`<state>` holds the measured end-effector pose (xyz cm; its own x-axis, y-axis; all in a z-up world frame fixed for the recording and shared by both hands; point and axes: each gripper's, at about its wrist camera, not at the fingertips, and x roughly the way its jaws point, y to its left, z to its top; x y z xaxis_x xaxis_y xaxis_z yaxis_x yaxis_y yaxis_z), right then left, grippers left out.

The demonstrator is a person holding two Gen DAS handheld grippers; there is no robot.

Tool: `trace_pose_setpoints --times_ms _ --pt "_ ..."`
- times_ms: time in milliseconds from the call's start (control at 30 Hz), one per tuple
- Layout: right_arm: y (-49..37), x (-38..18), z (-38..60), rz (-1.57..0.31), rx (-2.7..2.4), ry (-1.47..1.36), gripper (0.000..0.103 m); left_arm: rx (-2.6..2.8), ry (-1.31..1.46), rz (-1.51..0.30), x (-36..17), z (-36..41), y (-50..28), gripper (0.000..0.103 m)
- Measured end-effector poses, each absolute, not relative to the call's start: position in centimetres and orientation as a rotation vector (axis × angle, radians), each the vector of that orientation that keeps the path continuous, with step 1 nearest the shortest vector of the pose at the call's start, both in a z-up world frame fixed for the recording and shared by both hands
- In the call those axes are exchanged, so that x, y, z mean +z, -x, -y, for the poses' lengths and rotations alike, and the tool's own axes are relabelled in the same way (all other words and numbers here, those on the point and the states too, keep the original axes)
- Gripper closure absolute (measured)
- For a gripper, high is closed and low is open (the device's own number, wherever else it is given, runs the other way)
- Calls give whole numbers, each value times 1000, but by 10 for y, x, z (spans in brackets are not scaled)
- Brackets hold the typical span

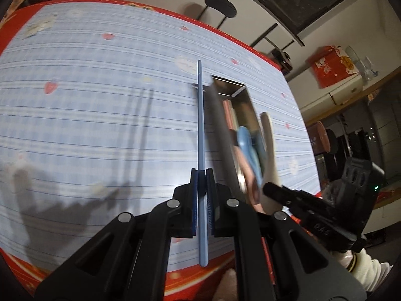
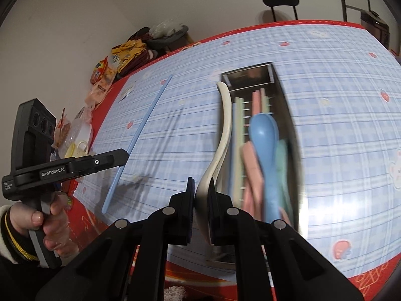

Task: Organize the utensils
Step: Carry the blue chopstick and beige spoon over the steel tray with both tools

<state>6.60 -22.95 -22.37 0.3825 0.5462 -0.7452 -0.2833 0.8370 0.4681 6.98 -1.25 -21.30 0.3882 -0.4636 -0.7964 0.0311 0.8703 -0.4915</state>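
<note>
My left gripper (image 1: pixel 201 175) is shut on a blue chopstick (image 1: pixel 200 115) and holds it above the table; the same chopstick shows in the right wrist view (image 2: pixel 145 125) with the left gripper (image 2: pixel 122 156) on it. My right gripper (image 2: pixel 201 185) is shut on a cream spoon (image 2: pixel 223 125), held along the left edge of a steel utensil tray (image 2: pixel 278 80). The tray holds a blue spoon (image 2: pixel 264 135) and pink and green utensils. In the left wrist view the tray (image 1: pixel 240 90) and cream spoon (image 1: pixel 269 145) are blurred, right of the chopstick.
The table has a blue checked cloth (image 2: pixel 338 130) with a red border. Snack bags and small containers (image 2: pixel 105 80) crowd its far left corner. A black stool (image 2: pixel 280 0) stands behind the table. A red box (image 1: pixel 333 65) sits on a shelf.
</note>
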Motion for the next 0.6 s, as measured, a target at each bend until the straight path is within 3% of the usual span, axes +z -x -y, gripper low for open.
trace_pose_setpoints --times_ms 600 --pt "-77 -234 266 -1136 604 -116 93 -350 614 -1190 -255 100 -85 92"
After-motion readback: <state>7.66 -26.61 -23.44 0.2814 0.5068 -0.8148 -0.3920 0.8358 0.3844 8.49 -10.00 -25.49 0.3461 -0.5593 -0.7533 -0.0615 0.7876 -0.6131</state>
